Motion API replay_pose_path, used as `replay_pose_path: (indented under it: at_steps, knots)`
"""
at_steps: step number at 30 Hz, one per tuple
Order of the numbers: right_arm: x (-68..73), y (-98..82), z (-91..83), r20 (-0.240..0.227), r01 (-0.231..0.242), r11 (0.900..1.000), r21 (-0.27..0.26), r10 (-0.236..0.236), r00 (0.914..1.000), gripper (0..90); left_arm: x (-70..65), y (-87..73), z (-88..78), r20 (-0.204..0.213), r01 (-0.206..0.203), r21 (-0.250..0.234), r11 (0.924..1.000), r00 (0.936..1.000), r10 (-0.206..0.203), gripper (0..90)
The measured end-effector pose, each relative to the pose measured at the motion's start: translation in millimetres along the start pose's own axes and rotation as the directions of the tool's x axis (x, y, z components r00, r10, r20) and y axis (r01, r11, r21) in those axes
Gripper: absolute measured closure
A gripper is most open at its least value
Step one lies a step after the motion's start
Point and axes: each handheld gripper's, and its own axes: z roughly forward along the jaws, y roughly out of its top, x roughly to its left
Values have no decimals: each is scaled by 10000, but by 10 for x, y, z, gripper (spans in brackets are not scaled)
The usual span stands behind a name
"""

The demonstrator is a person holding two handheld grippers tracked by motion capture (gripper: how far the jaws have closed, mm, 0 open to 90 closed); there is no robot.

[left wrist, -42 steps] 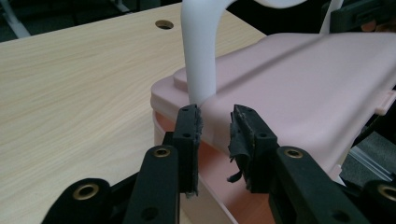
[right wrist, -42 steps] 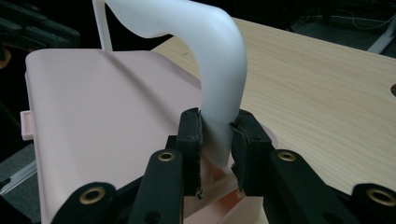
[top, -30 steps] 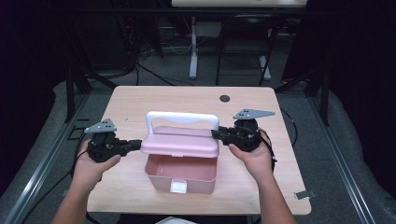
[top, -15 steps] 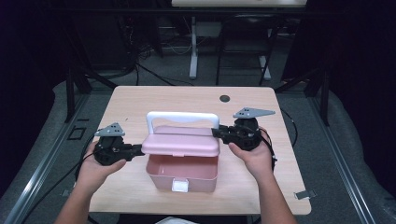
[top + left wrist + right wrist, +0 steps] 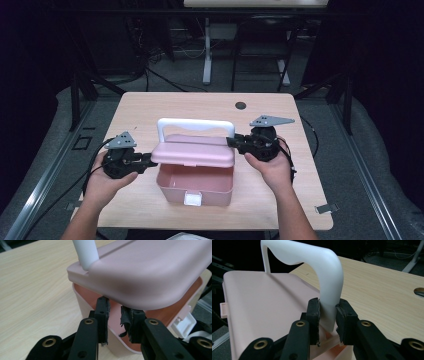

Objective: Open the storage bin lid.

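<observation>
Near the front edge of the wooden bench (image 5: pixel 150 107) sat the pink lidded box (image 5: pixel 196 172), its white handle (image 5: pixel 196 123) pinched by the right claw (image 5: pixel 234 142), while the left claw (image 5: pixel 150 159), just spreading with nothing between its pads, was best kept clear under the raised lid (image 5: pixel 194 152).

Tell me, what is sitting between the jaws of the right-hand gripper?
The white handle of the pink box: in the right gripper view, the right gripper pinches one upright of that handle between its pads.
</observation>
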Motion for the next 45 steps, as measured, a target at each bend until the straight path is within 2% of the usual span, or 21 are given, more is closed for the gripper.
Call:
replay_pose_path:
  at_steps: [5, 9, 11, 16, 27, 31, 35, 41, 45]
  knots:
    - [-1, -5, 7, 114, -12, 10000, -74, 13, 9999, 726, -4, 9, -12, 30, 75, -163, 9998, 10000, -74, 708]
    - [-31, -24, 22, 479, -6, 10000, -43, 8, 9989, 714, -7, 16, -20, 92, 131, -372, 9992, 9999, -128, 703]
    - [-44, -29, 22, 328, -97, 9999, -118, 101, 9994, 713, 5, 18, -35, 85, 148, -528, 9985, 9999, -144, 703]
    - [-42, -28, 17, 443, -43, 9998, -185, 52, 9990, 695, 6, 23, -51, 46, 158, -627, 9979, 9999, -156, 704]
    - [-50, -44, -173, 887, -153, 9976, -680, 213, 9958, 675, 44, 88, -84, 106, 146, -933, 9955, 9998, -137, 703]
    - [-32, -78, -229, 1133, -164, 9976, -668, 239, 9933, 675, 66, 131, -83, 166, 122, -1136, 9935, 9998, -103, 699]
    - [19, -119, -240, 1459, -84, 9991, -417, 144, 9892, 672, 55, 179, -82, 207, 69, -1302, 9915, 9998, -42, 694]
    - [113, -414, -223, 1884, -345, 9993, -137, 365, 9814, 640, 63, 209, -84, 191, 64, -1503, 9886, 9998, -35, 691]
    - [207, -563, -152, 1817, -243, 9995, 221, 199, 9831, 607, 59, 231, -77, 77, 19, -1555, 9878, 10000, -7, 689]
